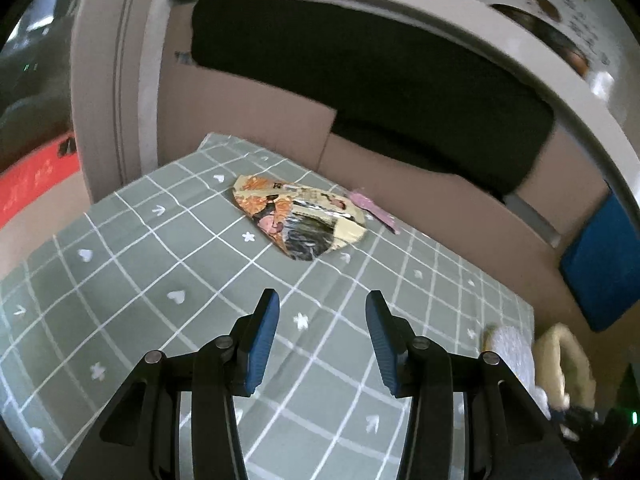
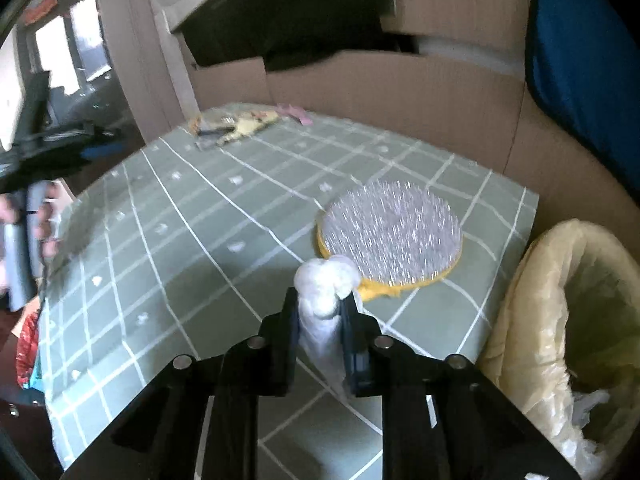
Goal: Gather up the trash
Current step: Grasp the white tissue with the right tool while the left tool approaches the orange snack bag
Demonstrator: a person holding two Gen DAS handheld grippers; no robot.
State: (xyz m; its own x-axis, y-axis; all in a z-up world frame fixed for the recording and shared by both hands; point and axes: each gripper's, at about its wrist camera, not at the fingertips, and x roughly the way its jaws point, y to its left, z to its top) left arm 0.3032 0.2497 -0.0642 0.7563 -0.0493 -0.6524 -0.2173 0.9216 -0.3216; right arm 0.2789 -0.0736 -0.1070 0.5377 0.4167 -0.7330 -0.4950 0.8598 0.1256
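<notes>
Right gripper (image 2: 322, 308) has a catch: its fingers are clamped on a white tissue wad (image 2: 325, 286), the crumpled top bulging out above the fingertips, the rest pinched down between the pads. Just beyond the fingertips, slightly right, lies a round spiky pad (image 2: 390, 232) with a yellow rim, flat on the green checked cloth (image 2: 160, 240). Off to the right of the fingers, past the cloth's edge, sits the bin (image 2: 560, 320) with its yellowish liner, some white scraps inside. Far ahead and left of the fingers, near the cloth's back edge, a wrapper (image 2: 236, 124) and a pink scrap (image 2: 294, 113) lie close together.

Over to the left gripper (image 1: 322, 308): fingers wide apart, blue pads facing each other, nothing between them, hanging over the cloth (image 1: 120, 280). Straight ahead of the fingertips, well apart from them, lies the colourful wrapper (image 1: 300, 216), crumpled and flat on the cloth. The pink scrap (image 1: 372, 208) sits just beside its right end, against the cardboard box (image 1: 440, 200) behind.
</notes>
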